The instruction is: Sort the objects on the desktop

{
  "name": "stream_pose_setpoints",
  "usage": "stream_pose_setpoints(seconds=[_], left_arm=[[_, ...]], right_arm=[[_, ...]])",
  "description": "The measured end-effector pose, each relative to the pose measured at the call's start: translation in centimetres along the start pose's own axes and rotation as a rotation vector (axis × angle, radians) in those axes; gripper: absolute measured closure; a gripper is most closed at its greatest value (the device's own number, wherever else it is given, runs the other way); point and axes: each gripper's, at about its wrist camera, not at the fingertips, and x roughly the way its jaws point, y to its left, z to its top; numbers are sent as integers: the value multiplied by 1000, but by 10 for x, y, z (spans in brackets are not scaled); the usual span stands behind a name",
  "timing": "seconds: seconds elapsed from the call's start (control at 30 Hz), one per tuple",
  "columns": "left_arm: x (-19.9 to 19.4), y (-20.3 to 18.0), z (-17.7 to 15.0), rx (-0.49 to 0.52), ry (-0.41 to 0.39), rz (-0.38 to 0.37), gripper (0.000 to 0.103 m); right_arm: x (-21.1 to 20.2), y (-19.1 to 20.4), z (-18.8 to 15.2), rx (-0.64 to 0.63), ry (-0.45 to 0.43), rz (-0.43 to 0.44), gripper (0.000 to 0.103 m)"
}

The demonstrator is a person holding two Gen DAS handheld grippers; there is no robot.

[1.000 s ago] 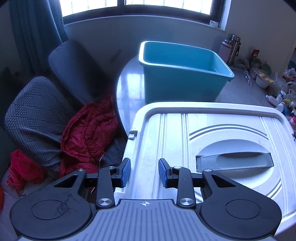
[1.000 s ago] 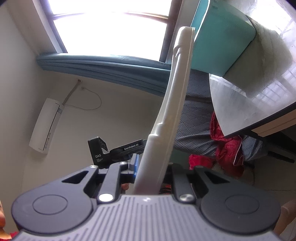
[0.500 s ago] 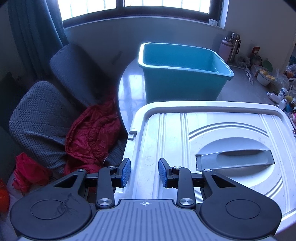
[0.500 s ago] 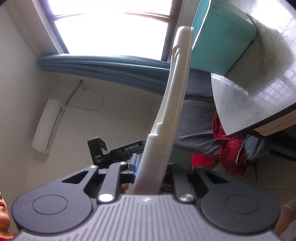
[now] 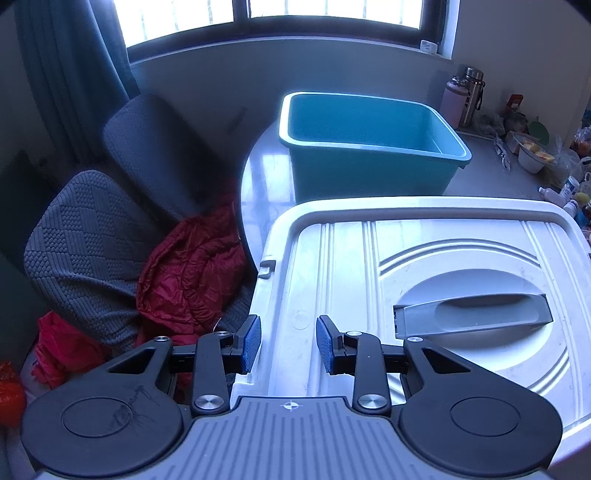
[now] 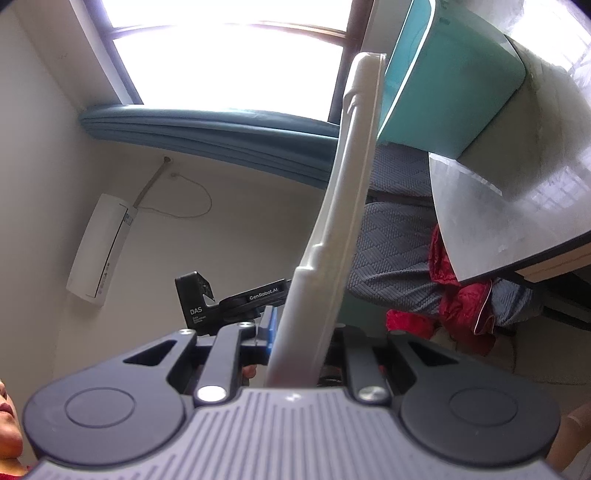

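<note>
1. Room w/ a barred window (image 5: pixel 280 18) and dark teal curtain (image 5: pixel 74 74); a pale glossy table (image 5: pixel 266 177) ran under it.
2. Teal tub (image 5: pixel 373 147) stood on the table, open side up, nothing visible inside.
3. White lid (image 5: pixel 424 266) w/ a grey recessed handle (image 5: pixel 472 314) sat nearest the left cam, in front of the tub, covering much of the table.
4. Left gripper (image 5: pixel 288 345): blue pads a moderate gap apart, above the lid's near-left corner; whether they pinched its rim, can't tell.
5. Right gripper (image 6: pixel 295 339) clamped on the lid's edge (image 6: pixel 343 221); lid seen edge-on in that view, running up twd the tub (image 6: pixel 454 74).
6. Left gripper's body (image 6: pixel 221 299) showed in the right cam, just left of the lid edge.
7. Grey chairs (image 5: pixel 92 240) left of the table, a red jacket (image 5: pixel 192 266) heaped on one.
8. Far right of the table: flasks (image 5: pixel 465 96), a bowl (image 5: pixel 532 158), small bottles (image 5: pixel 561 192), cluttered, well apart from the tub.
9. White AC unit (image 6: pixel 99 247) on the wall in the right cam.
</note>
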Motion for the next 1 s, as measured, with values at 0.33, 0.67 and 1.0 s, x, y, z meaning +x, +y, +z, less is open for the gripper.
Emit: stream_pose_setpoints(seconds=[0.33,0.67,1.0], left_arm=[[2,-3,12,10,-5,15,69],[2,-3,28,16,-20,35,69],[15,0,56,16,-30,38,69]], right_arm=[[3,2,11,-7,5,5,86],[8,2,22,-13,6,15,86],[14,2,49,-28,3,17,86]])
